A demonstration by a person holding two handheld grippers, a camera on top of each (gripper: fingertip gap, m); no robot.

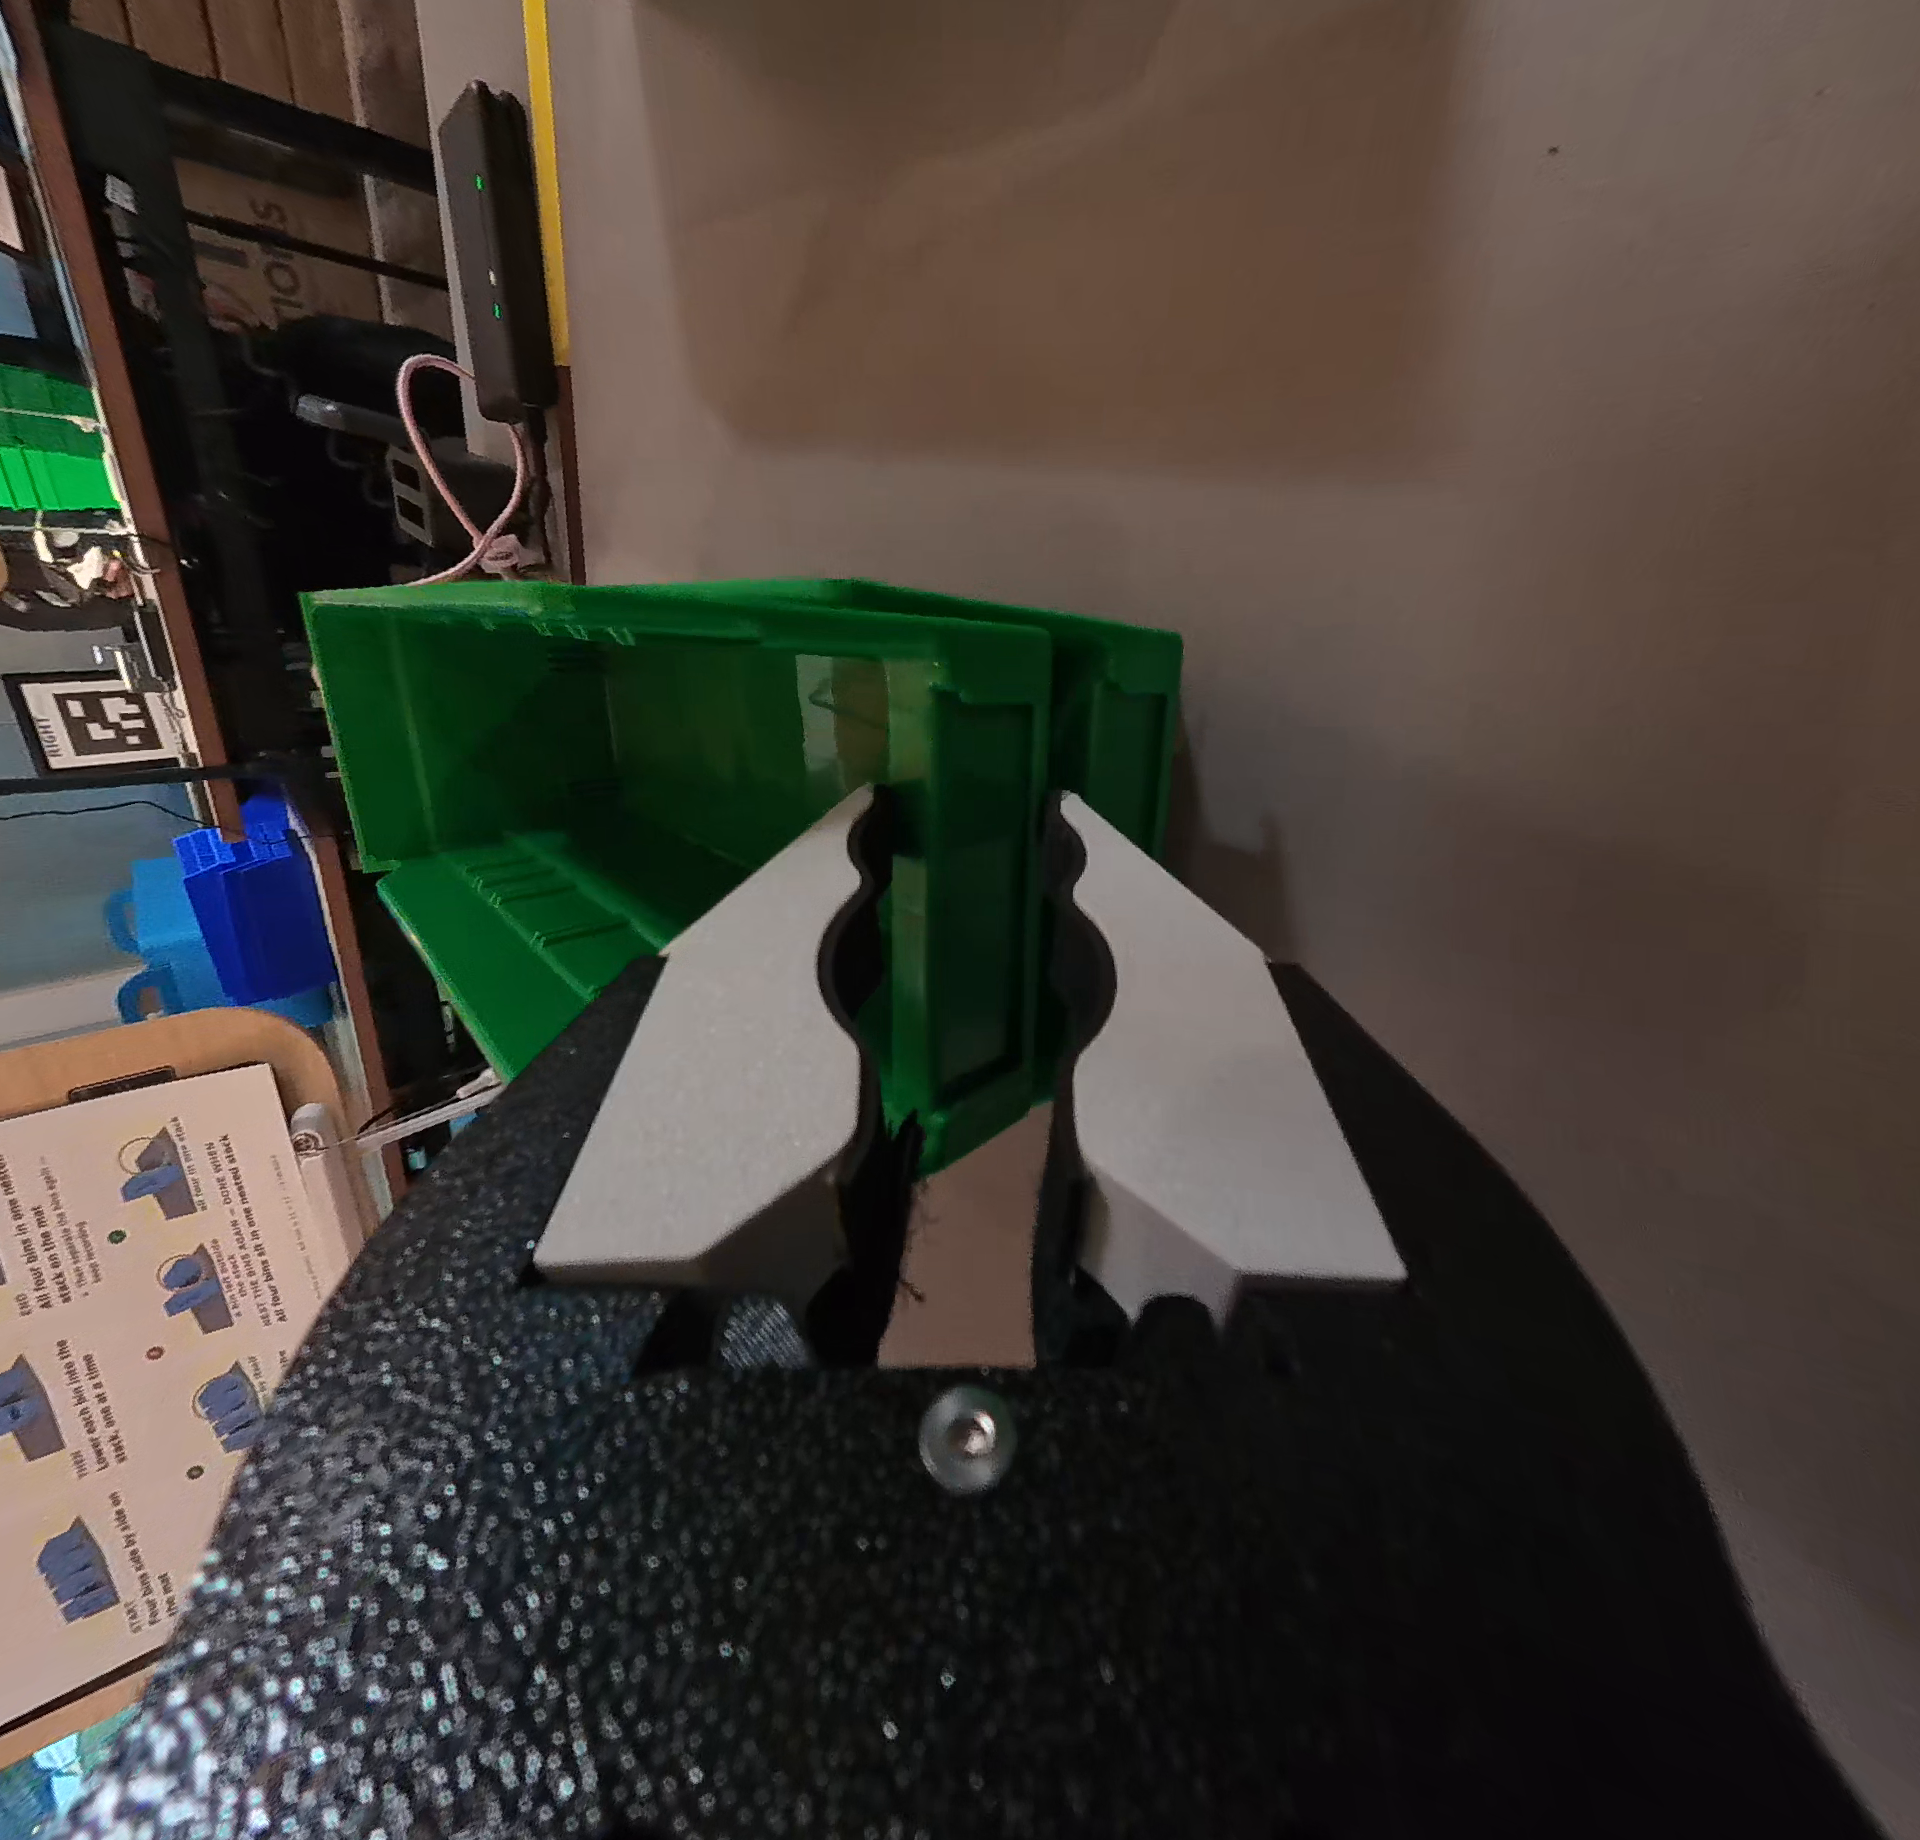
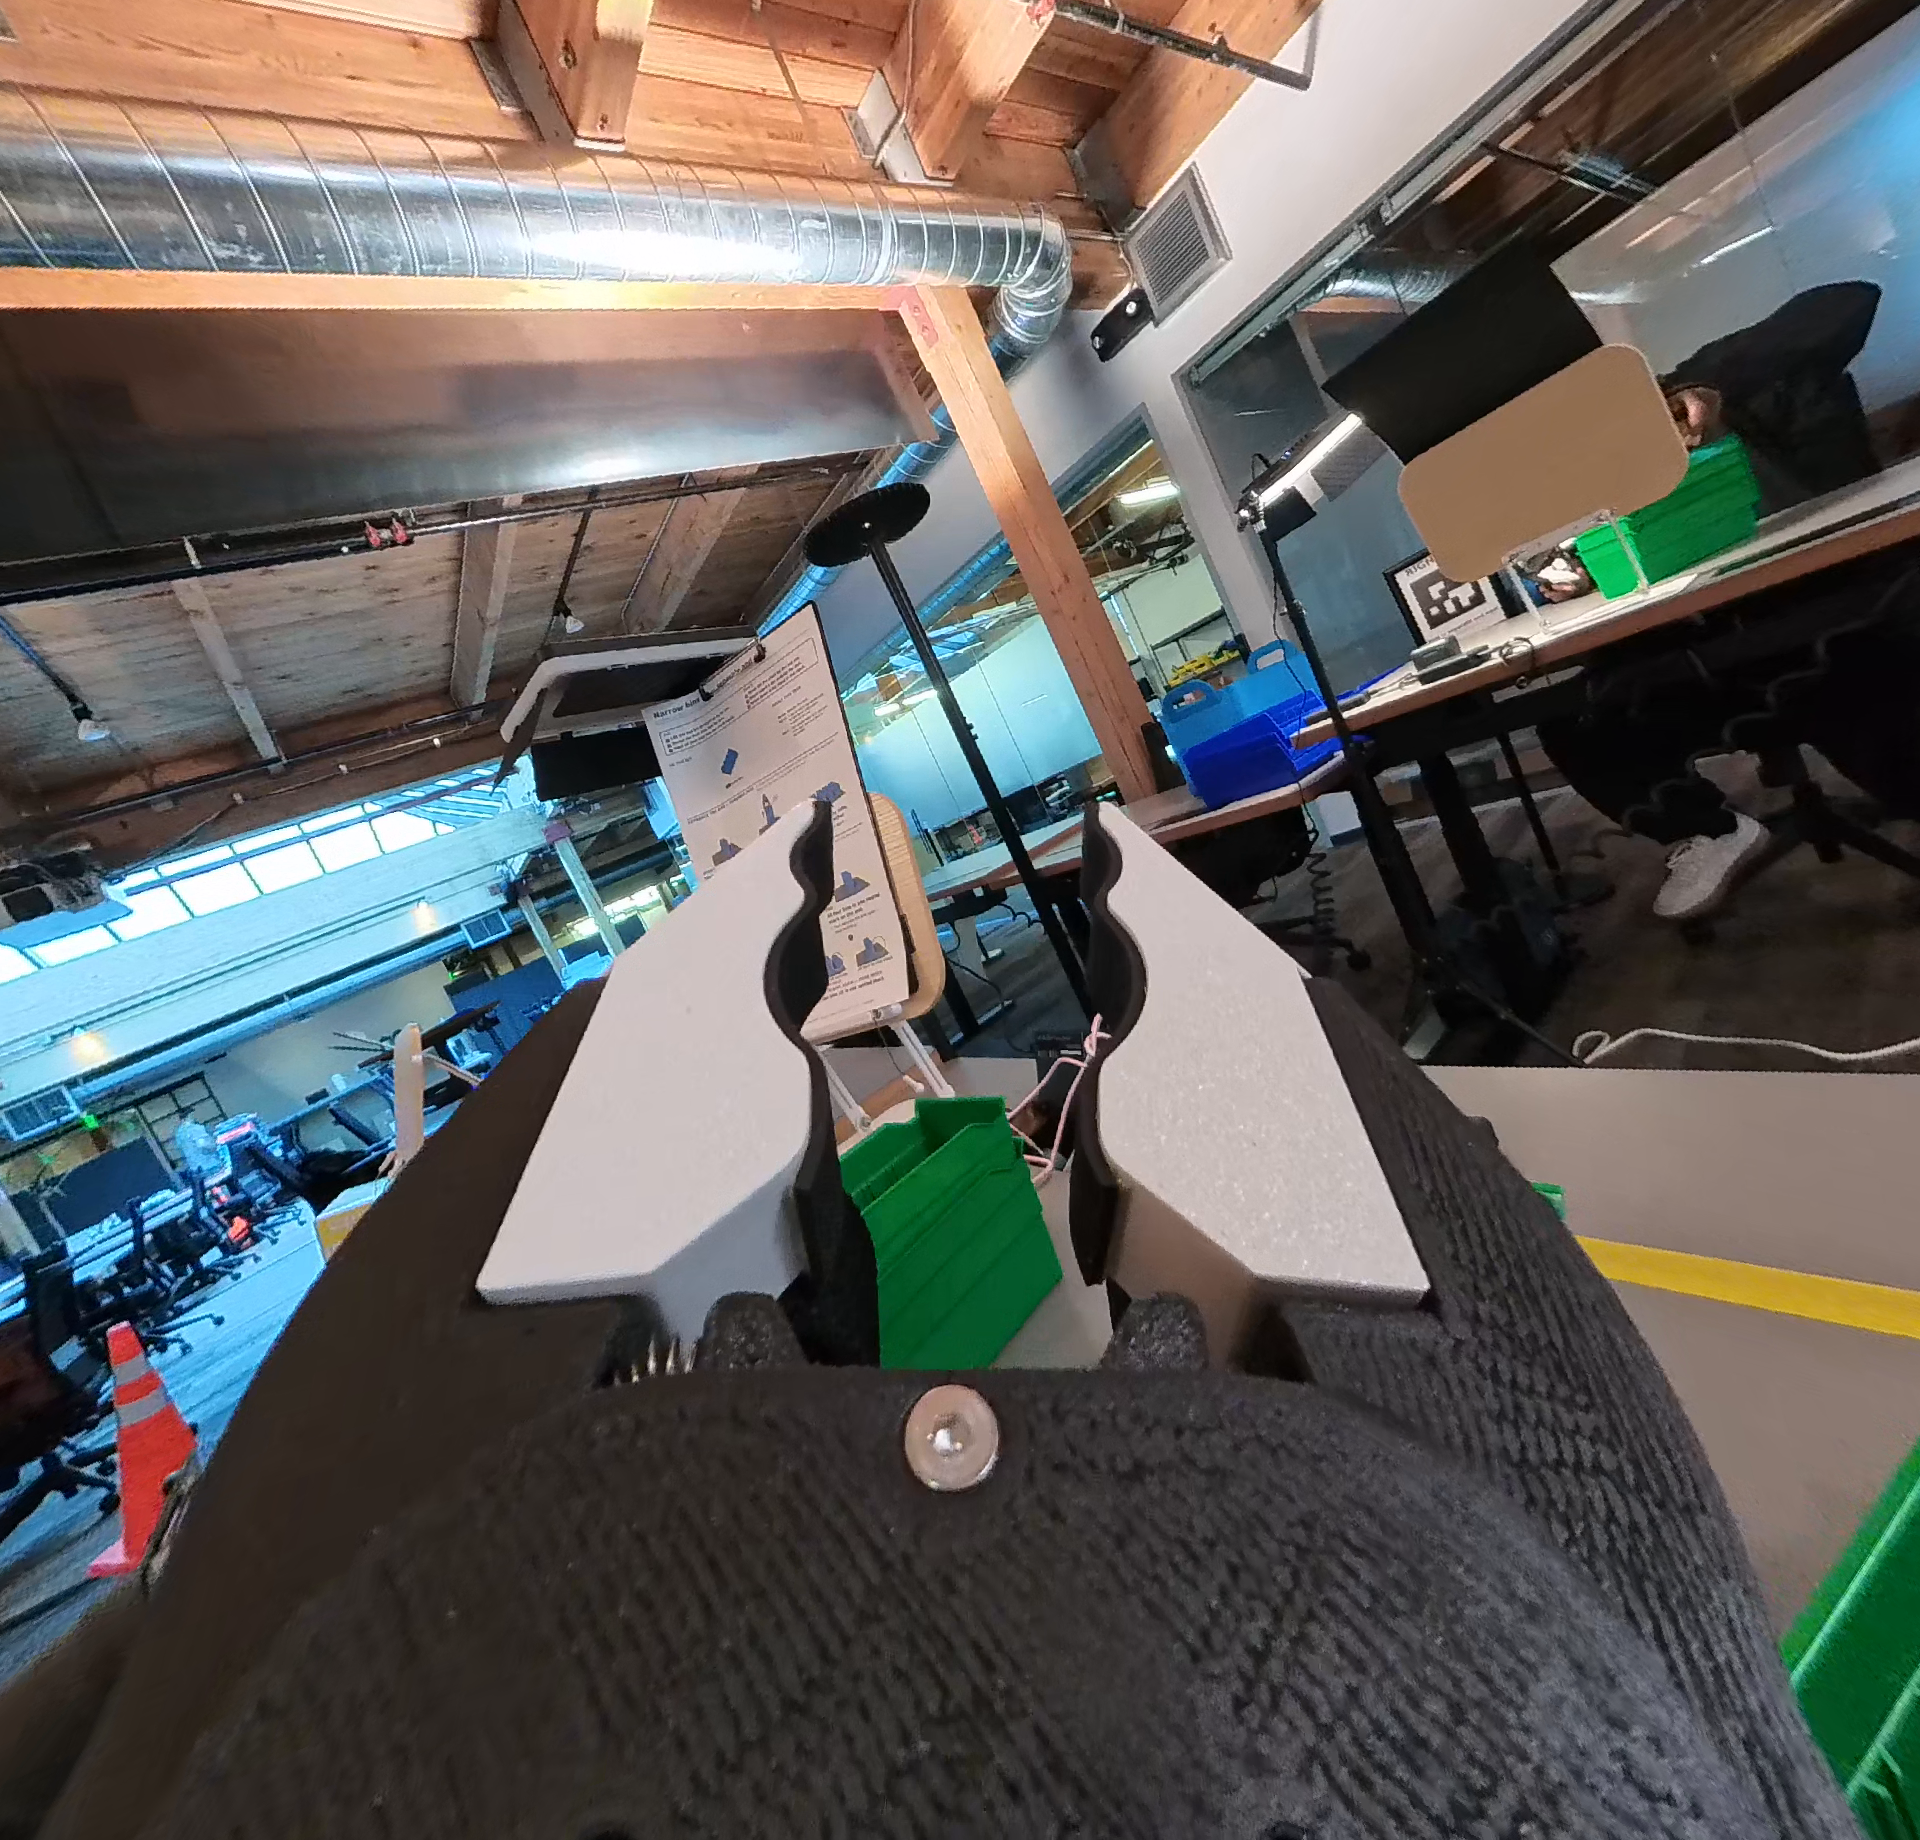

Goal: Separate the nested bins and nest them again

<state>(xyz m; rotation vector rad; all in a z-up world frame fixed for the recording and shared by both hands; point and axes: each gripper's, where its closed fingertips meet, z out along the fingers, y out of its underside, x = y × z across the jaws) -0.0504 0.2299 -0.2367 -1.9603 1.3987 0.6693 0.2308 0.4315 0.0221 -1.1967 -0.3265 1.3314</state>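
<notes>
On my left wrist view, the left tool (image 1: 971,814) is closed down on the end wall of a green bin (image 1: 665,751) at frame centre. Its two grey fingers (image 1: 748,1011) sit one on each side of that wall, the dark pads pressed to it. A second green bin (image 1: 1127,710) lies nested around the first, its end wall showing just right of the gripped one. A further green edge (image 1: 520,943) runs below and left of the gripped bin; I cannot tell which bin it belongs to. The bins appear turned on their side in this view, against the pale worktop (image 1: 1351,388) that fills the right half of the frame. A yellow tape line (image 1: 540,128) runs down the upper left, with a black device (image 1: 494,252) and a pink cable (image 1: 457,502) just beside it. An instruction sheet (image 1: 135,1323) occupies the lower left, and blue bins (image 1: 239,907) sit at left centre.

On my right wrist view, the right tool (image 2: 956,824) stands partly open with nothing between its fingers (image 2: 665,1115). It points up and out across the room. A green bin stack (image 2: 956,1240) shows low in the gap between the fingers, resting on the worktop (image 2: 1662,1136) beyond the tool. Another green bin corner (image 2: 1860,1686) shows at the lower right edge. An instruction sheet on a stand (image 2: 758,751) rises behind the fingers. A seated person (image 2: 1766,595) is at a far table in the upper right, and an orange cone (image 2: 140,1447) stands at lower left.
</notes>
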